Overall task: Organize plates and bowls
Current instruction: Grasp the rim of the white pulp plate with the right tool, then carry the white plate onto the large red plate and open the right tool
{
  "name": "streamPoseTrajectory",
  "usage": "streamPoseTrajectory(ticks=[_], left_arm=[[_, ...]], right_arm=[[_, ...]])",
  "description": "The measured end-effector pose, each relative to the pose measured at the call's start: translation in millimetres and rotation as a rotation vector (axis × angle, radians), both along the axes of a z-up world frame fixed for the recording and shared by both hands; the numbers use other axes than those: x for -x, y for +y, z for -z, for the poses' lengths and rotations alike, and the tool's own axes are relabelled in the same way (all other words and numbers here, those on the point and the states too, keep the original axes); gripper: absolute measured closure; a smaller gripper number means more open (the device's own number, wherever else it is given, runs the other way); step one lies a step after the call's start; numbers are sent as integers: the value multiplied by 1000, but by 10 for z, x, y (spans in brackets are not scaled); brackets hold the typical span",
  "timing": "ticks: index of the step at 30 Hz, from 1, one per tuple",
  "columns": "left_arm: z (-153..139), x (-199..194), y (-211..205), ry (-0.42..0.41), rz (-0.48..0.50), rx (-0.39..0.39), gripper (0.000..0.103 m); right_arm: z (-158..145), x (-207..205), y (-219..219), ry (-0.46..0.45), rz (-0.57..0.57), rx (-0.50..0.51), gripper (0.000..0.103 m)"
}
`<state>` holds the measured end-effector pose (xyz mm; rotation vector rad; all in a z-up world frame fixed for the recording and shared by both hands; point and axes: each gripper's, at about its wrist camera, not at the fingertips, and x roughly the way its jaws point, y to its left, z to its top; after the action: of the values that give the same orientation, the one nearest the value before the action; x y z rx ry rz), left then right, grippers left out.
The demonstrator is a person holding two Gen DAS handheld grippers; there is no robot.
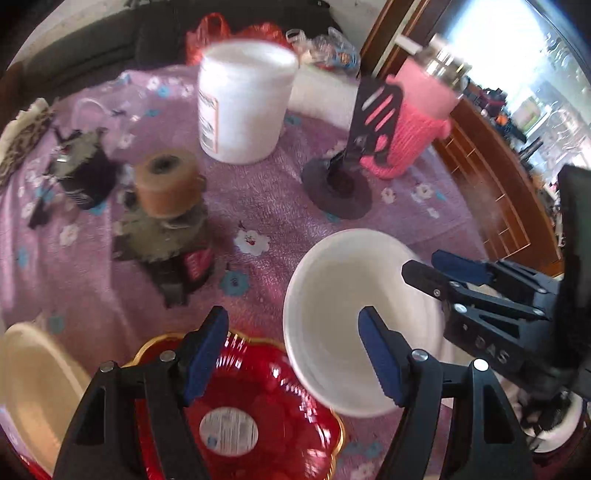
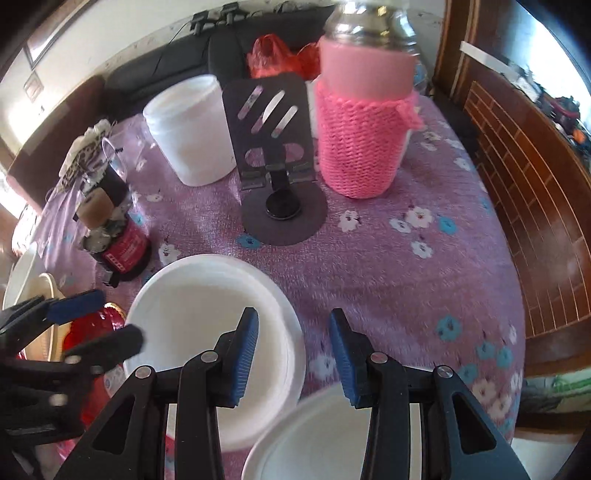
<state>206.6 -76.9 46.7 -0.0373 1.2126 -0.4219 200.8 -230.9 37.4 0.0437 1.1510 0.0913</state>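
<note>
we log the limits of both views. left wrist view: motion blur smears the white tub [image 1: 245,101], so its label text is unreadable. the sticker [image 1: 228,428] inside the red dish [image 1: 258,413] is too blurred to read. the red dish is partly covered by the left gripper [image 1: 295,362] fingers and cut off by the bottom edge. the cream plate [image 1: 33,387] is cut by the left edge. the right gripper [image 1: 424,271] hides the far rim of the white bowl [image 1: 343,317]. right wrist view: the second white plate [image 2: 314,443] runs off the bottom edge, and the flask top [image 2: 369,22] is clipped by the top edge. the red can [image 2: 125,247] lettering is too small to tell.
</note>
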Motion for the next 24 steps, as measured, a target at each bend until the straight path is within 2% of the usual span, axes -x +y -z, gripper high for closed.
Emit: streamPoseTrajectory(ticks=[4,5,6,7,8,11,14,19,24], left_arm=[[142,-89,-124,29,33,2,32],[162,-85,-152,37,45,9,37],[181,-72,-187,44,61,13,47],[204,-59,-223,52,79,14,53],[217,-44,-240,54,87,11,61],[209,-23,-234,41,72,10,63],[171,-23,-167,31,48,13,73],[-19,39,-11,3,16,43,75],[-375,248,176,-65,-19,68,75]], right_arm=[[135,-36,44,29,-36,14,62],[163,-43,43,31,-39,17,67],[190,-46,33,37,-40,3,80],[193,-41,31,37,-36,-6,83],[190,-32,32,29,-32,-7,83],[168,-17,41,16,-20,-10,83],[103,-8,41,-2,-5,-18,83],[-138,66,113,-59,6,-35,84],[-480,260,266,-116,-3,-38,84]])
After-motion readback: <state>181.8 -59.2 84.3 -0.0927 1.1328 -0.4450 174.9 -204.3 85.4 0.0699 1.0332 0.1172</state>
